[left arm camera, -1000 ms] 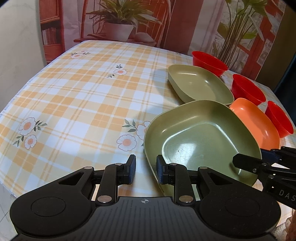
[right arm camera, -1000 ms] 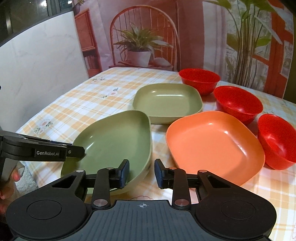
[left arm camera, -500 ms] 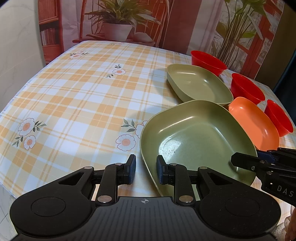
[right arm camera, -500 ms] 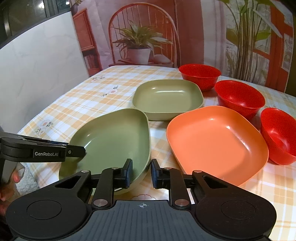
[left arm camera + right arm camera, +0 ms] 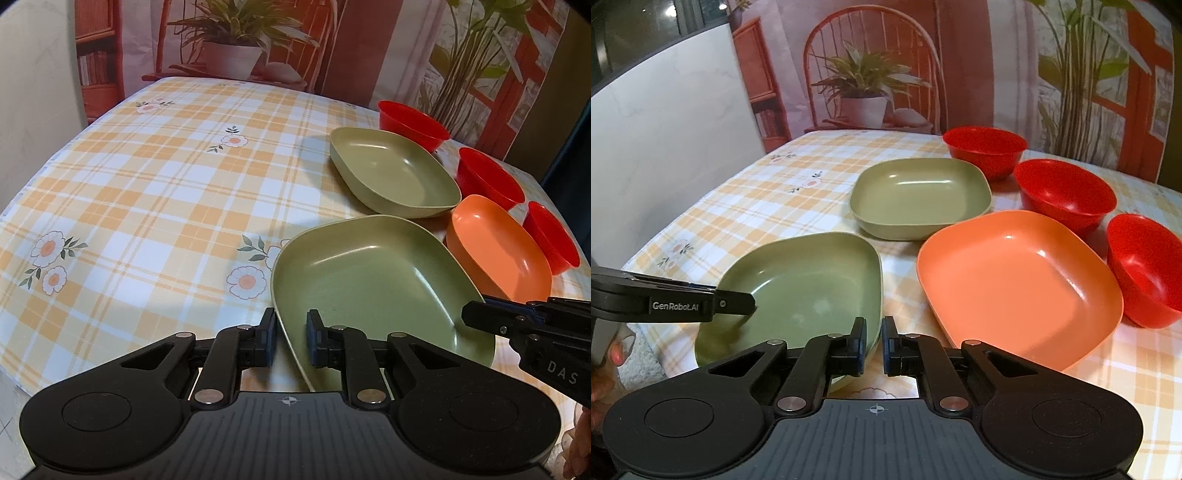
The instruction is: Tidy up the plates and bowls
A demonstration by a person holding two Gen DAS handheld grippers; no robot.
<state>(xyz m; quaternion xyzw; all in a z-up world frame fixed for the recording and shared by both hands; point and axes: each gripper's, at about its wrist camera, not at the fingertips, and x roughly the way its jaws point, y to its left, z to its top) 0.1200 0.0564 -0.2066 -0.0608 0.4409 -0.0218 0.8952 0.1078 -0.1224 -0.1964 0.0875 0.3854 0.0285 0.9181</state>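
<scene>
A near green plate (image 5: 373, 280) (image 5: 805, 291) lies at the table's front. My left gripper (image 5: 290, 341) straddles its left rim, jaws slightly apart, one pad inside and one outside. My right gripper (image 5: 874, 347) straddles its right rim with a narrow gap; whether either pad grips the rim I cannot tell. A second green plate (image 5: 395, 173) (image 5: 919, 195) sits behind it. An orange plate (image 5: 498, 247) (image 5: 1015, 280) lies to the right. Three red bowls (image 5: 984, 149) (image 5: 1067, 195) (image 5: 1145, 266) line the far right.
The table has a yellow checked cloth (image 5: 147, 177) with flower prints. Its left half holds nothing. A potted plant on a chair (image 5: 866, 96) stands behind the far edge. A white wall (image 5: 665, 129) runs along the left.
Both grippers have moved in on the near green plate's rim. The right gripper's jaws have narrowed. The plate has shifted slightly left in the left wrist view.
</scene>
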